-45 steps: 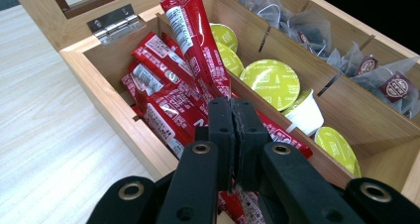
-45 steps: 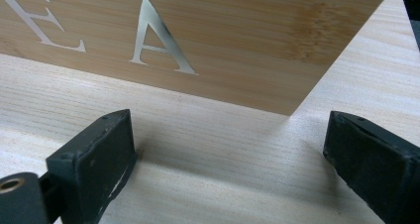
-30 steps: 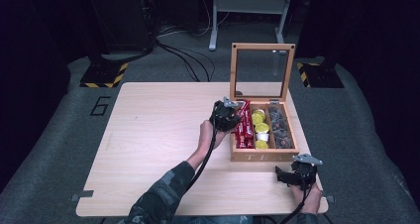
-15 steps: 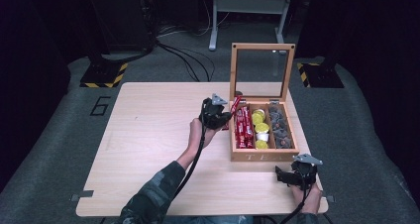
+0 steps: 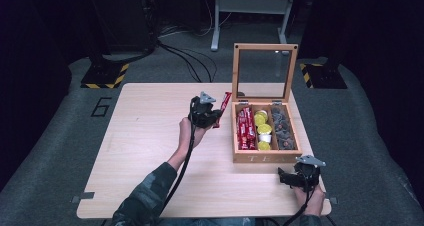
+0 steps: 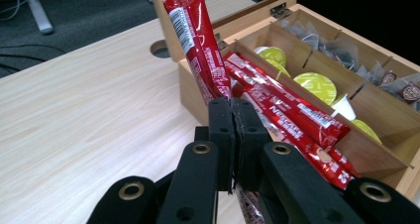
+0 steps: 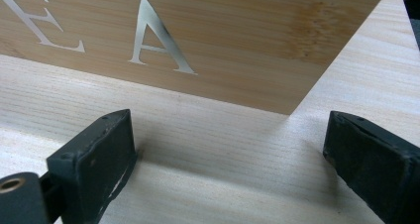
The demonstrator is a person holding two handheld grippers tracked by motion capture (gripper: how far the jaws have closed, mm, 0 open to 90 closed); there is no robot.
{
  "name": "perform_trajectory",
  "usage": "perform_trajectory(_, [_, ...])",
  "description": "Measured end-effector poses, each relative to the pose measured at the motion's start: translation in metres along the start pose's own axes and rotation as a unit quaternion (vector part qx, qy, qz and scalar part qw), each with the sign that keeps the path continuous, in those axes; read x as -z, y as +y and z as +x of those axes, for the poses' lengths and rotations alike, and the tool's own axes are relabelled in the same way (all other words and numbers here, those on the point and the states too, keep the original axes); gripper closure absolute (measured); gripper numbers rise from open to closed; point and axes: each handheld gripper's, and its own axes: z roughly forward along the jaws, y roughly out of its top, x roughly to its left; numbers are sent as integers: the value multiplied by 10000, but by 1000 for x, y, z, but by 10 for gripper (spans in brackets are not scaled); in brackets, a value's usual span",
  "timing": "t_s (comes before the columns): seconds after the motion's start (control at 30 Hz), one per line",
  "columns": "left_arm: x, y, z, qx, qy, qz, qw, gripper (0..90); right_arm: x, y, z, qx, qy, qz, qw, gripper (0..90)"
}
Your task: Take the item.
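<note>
My left gripper is shut on a red stick sachet, held above the table just left of the open wooden tea box. In the left gripper view the red sachet stands up from between the closed jaws. The box's left compartment holds more red sachets, the middle one yellow capsules, the right one dark tea bags. My right gripper rests open on the table by the box's front right corner. Its pads stand wide apart before the box front.
The box's glass lid stands upright at the back. The wooden table has bare room to the left. Cables and a metal stand lie on the floor behind the table.
My left gripper has drawn back leftward out of the box with a red sachet in it. The right gripper has stayed put.
</note>
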Motion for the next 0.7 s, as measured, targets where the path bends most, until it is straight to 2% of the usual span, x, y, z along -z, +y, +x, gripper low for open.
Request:
perform_trajectory(0.07, [4, 0, 6, -45, 40, 35, 10000, 880, 0, 0, 0, -10, 2, 2, 10000, 49])
perform_trajectory(0.27, [13, -2, 20, 22, 181, 1, 9998, 880, 0, 0, 0, -34, 14, -6, 10000, 49])
perform_trajectory(0.33, [16, -3, 25, 105, 216, -65, 9997, 880, 0, 0, 0, -36, 14, -5, 10000, 49])
perform_trajectory(0.7, [35, -11, 51, 255, 421, -134, 9987, 880, 0, 0, 0, -35, 0, -8, 10000, 49])
